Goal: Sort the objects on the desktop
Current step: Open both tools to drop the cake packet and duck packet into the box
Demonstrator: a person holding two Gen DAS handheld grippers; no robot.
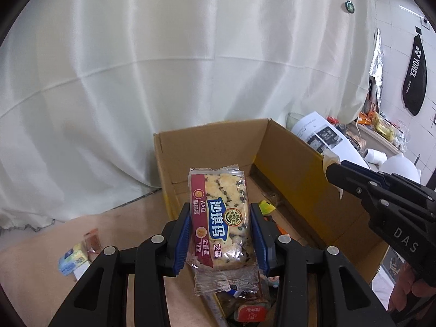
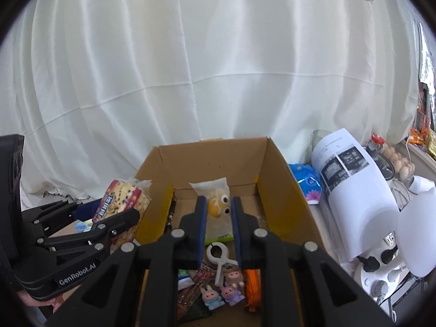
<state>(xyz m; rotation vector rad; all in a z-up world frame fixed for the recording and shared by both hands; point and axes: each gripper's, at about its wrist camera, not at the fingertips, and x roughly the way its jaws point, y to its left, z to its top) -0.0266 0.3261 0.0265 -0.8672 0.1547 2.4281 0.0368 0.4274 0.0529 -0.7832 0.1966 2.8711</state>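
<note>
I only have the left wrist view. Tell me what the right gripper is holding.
Observer: The right gripper is shut on a clear packet with a yellow googly-eyed toy inside, held over the open cardboard box.
Operator: Report what lies under it in the box.
Observer: A white ring clip lies on the box floor, next to small animal figurines.
Operator: Check beyond the box's right wall.
Observer: A blue pack with a flower print sits there, close to the wall.
</note>
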